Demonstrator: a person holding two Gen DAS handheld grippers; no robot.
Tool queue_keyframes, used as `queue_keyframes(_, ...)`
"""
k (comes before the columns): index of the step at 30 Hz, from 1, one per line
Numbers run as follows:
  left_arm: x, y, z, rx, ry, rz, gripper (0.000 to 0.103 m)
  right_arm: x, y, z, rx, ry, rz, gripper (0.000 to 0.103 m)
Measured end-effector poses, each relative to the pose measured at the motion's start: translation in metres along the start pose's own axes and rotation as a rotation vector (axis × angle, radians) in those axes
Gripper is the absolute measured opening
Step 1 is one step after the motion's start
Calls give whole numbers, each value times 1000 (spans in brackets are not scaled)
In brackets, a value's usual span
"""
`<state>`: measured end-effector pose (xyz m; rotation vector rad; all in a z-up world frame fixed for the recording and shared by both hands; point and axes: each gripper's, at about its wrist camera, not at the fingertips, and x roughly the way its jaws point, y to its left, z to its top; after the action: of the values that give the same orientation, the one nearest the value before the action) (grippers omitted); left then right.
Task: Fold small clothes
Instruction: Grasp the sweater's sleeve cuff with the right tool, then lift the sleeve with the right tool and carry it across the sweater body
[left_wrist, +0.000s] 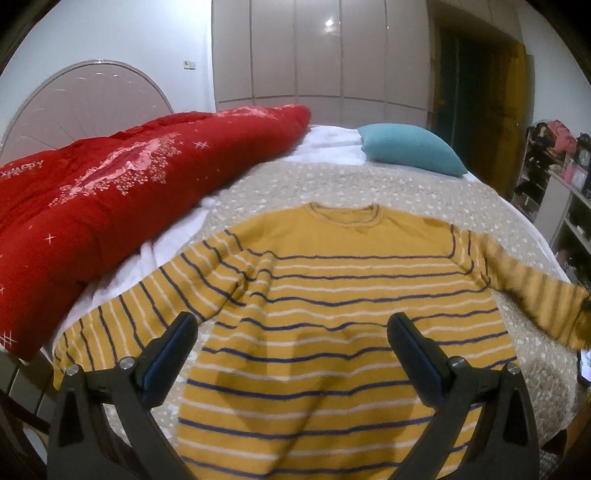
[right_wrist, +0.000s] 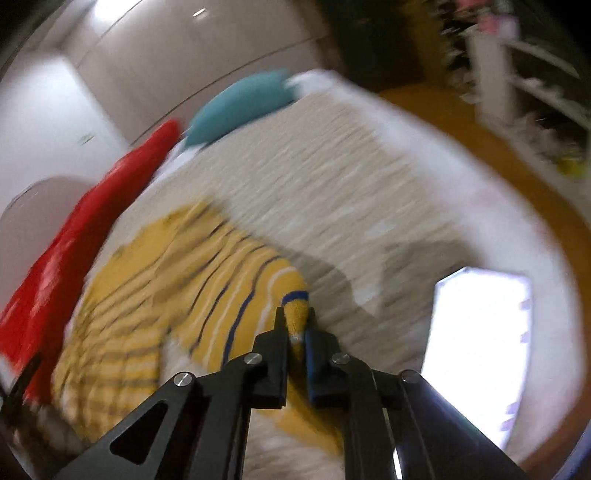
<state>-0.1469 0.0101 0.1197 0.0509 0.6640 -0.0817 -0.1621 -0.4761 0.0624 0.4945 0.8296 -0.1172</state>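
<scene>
Striped yellow sweater (left_wrist: 332, 295) lies flat and face-up on the bed (left_wrist: 424, 192), spread over a beige dotted bedspread, neckline away from the jaws and hem nearest them, both sleeves thrown out to the sides, the layout that makes a sleeve-first fold possible. The left gripper (left_wrist: 291, 347) hangs above the lower body of the garment with its jaws spread wide and nothing between them; cloth shows through the gap, and no pad touches it, so this hand seems to be waiting clear of the fabric rather than pinning it. The right gripper (right_wrist: 295, 332) has its jaws drawn nearly together on the sleeve cuff (right_wrist: 295, 310), which pokes out beyond the tips as a small yellow nub with a dark blue band; gripping at the very end gives control of the whole sleeve's length when it is carried across. From the left wrist view that same sleeve runs off to the right of the jaws and looks lifted and blurred. A red quilt (left_wrist: 110, 206) is heaped left of the jaws and a teal pillow (left_wrist: 410, 147) sits far ahead of them, both well apart from the sweater, leaving the folding patch free. A glowing screen (right_wrist: 476, 347) lies just right of the right jaws, so a swept sleeve could brush it.
</scene>
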Motion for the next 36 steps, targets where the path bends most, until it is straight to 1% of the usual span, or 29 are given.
queue_keyframes(2,-1,6,2,-3,-8,14,102,-10,-21,20,50,-41,-77,8)
queue_keyframes(4,-3,12,2,-9,-17,32,102,-15,-25,32,65,-52,-106,8)
queue_keyframes(6,-5,21,3,-19,-27,46,102,-20,-14,40,48,-57,-115,8)
queue_keyframes(7,-6,24,3,-24,-31,48,102,-20,-4,42,32,-56,-109,8)
queue_keyframes(8,-8,30,3,-34,-35,52,102,-21,8,43,19,-49,-84,8)
queue_keyframes(10,-12,44,2,-61,-47,57,102,-16,35,45,0,-19,0,8)
queue_keyframes(13,-22,69,-1,-115,-66,63,102,-2,91,48,-38,35,146,8)
queue_keyframes(15,-28,83,-5,-138,-79,67,102,16,146,46,-71,91,271,8)
queue_keyframes(16,-30,89,-7,-147,-86,71,102,23,169,43,-88,115,313,8)
queue_keyframes(17,-34,99,-11,-158,-95,83,102,36,205,40,-117,152,372,8)
queue_keyframes(21,-40,129,-25,-190,-103,129,102,77,312,17,-219,252,481,8)
queue_keyframes(23,-40,150,-35,-222,-96,151,102,108,370,-4,-257,331,529,8)
queue_keyframes(24,-40,159,-40,-239,-89,162,102,118,383,-13,-268,351,537,8)
queue_keyframes(27,-39,183,-53,-283,-67,194,102,158,443,-45,-326,419,543,8)
queue_keyframes(29,-39,203,-63,-325,-55,213,102,185,475,-58,-341,462,540,8)
queue_keyframes(32,-37,224,-73,-385,-42,224,102,219,505,-76,-344,515,558,8)
queue_keyframes(35,-36,244,-86,-453,-29,221,102,235,536,-90,-352,541,577,8)
queue_keyframes(36,-36,247,-88,-464,-27,221,102,239,541,-89,-365,543,574,8)
